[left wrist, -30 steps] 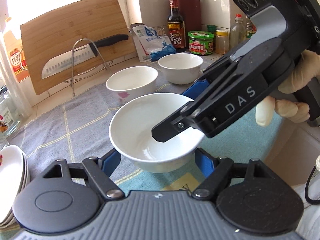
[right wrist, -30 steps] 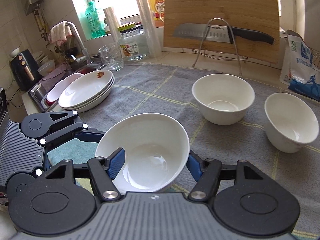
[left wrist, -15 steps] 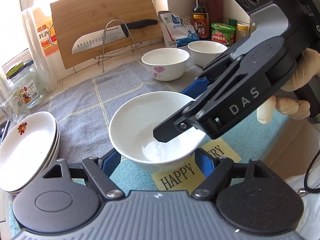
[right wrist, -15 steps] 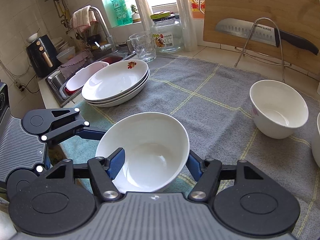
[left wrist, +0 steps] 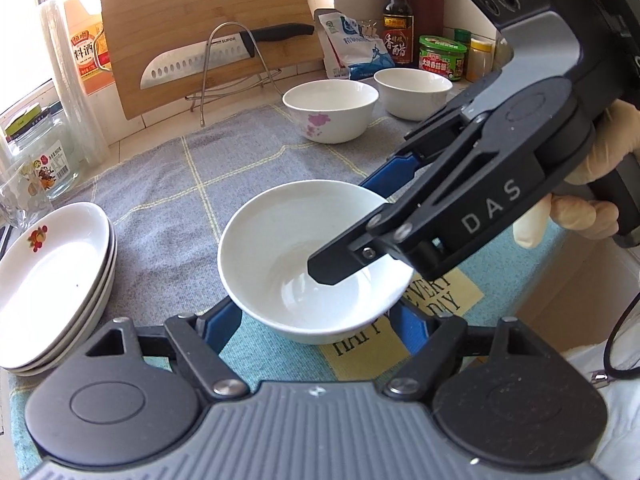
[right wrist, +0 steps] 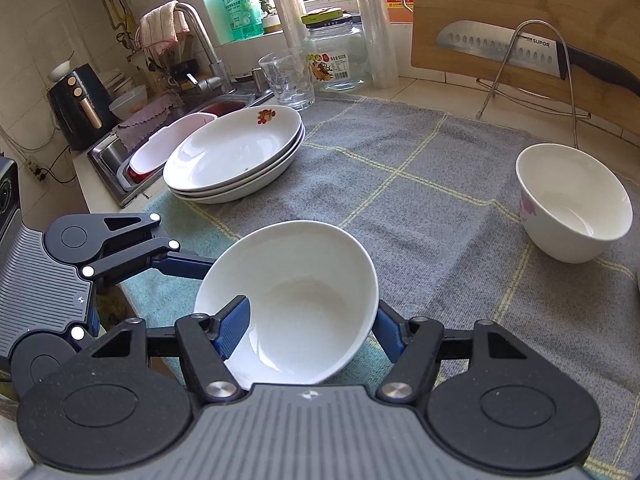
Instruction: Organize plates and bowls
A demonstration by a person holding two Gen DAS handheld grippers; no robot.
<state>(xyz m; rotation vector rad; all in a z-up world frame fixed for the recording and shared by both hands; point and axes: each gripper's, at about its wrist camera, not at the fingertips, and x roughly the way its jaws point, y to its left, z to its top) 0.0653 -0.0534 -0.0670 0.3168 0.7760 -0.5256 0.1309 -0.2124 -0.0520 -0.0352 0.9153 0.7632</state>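
A plain white bowl (left wrist: pixel 288 248) hangs just above the towel, held by both grippers. My left gripper (left wrist: pixel 318 320) is shut on it, its blue fingers (left wrist: pixel 224 320) pressing the lower sides. My right gripper (right wrist: pixel 310 328) is shut on the same bowl (right wrist: pixel 296 292), gripping its wall with one finger (right wrist: pixel 236 320) inside and the other outside. A gloved hand (left wrist: pixel 580 208) holds that gripper. Farther back on the towel stand a flower-printed bowl (left wrist: pixel 330 110) and a second plain bowl (left wrist: pixel 412 92). A stack of white plates (right wrist: pixel 236 152) lies at the left.
A grey checked towel (right wrist: pixel 420 184) covers the counter, with a teal mat (left wrist: pixel 280 360) at its near edge. Behind are a cutting board (left wrist: pixel 200 28), a knife (left wrist: pixel 208 60) on a wire rack, a glass jar (right wrist: pixel 336 60), a tumbler (right wrist: pixel 286 80), the sink (right wrist: pixel 132 156) and sauce bottles (left wrist: pixel 398 36).
Both grippers carried the bowl leftward together. The plate stack has come into view nearby and the two standing bowls have dropped back to the right. Neither grip changed.
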